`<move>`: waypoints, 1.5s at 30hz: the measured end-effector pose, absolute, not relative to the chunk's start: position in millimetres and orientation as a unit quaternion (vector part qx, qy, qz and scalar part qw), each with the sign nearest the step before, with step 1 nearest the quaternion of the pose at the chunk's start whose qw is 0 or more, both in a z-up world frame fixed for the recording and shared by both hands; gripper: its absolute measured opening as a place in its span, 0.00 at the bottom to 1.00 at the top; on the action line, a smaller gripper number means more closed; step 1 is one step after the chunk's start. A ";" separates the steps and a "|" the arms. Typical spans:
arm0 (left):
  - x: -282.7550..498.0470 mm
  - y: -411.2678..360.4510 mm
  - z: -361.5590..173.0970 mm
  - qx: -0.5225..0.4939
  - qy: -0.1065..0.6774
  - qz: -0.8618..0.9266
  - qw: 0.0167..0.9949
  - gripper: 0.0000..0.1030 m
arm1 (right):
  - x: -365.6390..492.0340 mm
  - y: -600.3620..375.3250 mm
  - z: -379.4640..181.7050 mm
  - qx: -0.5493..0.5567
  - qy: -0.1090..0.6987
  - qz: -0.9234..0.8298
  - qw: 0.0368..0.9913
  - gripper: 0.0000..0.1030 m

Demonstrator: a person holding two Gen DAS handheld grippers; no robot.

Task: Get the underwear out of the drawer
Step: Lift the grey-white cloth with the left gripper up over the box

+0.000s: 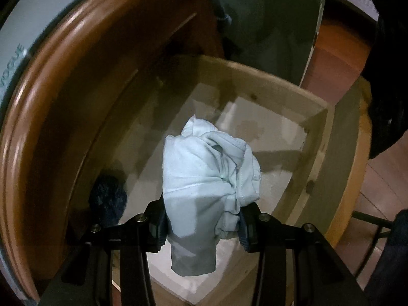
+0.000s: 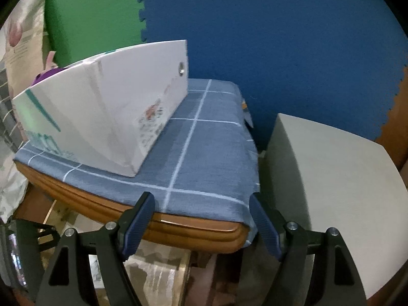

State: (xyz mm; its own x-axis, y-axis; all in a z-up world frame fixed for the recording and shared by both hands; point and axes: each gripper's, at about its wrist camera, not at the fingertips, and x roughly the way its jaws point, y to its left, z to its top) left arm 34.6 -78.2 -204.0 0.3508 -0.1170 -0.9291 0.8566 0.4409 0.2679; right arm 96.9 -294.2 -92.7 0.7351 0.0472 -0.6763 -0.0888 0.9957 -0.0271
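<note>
Underwear (image 1: 206,168), a pale crumpled bundle, hangs clamped between the two pads of the left gripper (image 1: 202,225) above the open wooden drawer (image 1: 315,137). Its lower end droops below the pads, and the folds hide how much cloth sits inside the grip. Under it the drawer's pale lining shows, partly in shadow. A dark blue fuzzy item (image 1: 108,199) lies at the drawer's left side; its shape is hard to make out, and the gripper's frame cuts off its lower part. The brown wooden edge (image 1: 51,97) of the furniture curves over the drawer's left side.

The right gripper (image 2: 202,223) stands with its jaws wide apart and nothing between them, facing a tabletop covered by a blue checked cloth (image 2: 204,153). A white box (image 2: 107,117) rests on that cloth, blurred, its print unreadable. A grey-white surface (image 2: 331,178) lies to the right, cut off by the picture's edge.
</note>
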 end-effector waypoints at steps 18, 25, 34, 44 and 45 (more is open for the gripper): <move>7.5 -80.6 -186.8 0.369 0.395 -0.261 0.800 0.39 | 76.6 -292.8 -91.8 -0.055 0.360 0.034 0.931 0.77; -7.2 -47.1 -80.2 0.286 0.339 -0.223 0.868 0.39 | 76.7 -283.5 -89.2 -0.064 0.346 0.040 0.935 0.77; 16.4 -21.3 62.3 0.211 0.234 -0.161 0.935 0.40 | 77.1 -279.8 -90.3 -0.063 0.349 0.048 0.934 0.77; 86.7 8.7 134.5 0.121 0.200 -0.095 0.968 0.40 | 78.8 -279.7 -90.5 -0.058 0.349 0.051 0.934 0.77; 95.9 10.0 137.0 0.111 0.205 -0.092 0.968 0.40 | 78.6 -279.3 -90.8 -0.059 0.348 0.052 0.934 0.77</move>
State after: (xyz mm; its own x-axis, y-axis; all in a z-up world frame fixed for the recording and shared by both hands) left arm 95.9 10.0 137.0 0.8993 -0.1318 -0.4169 0.2230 0.9585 0.1779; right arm 78.6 -279.3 -90.8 0.7519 0.0554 -0.6570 -0.1370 0.9878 -0.0735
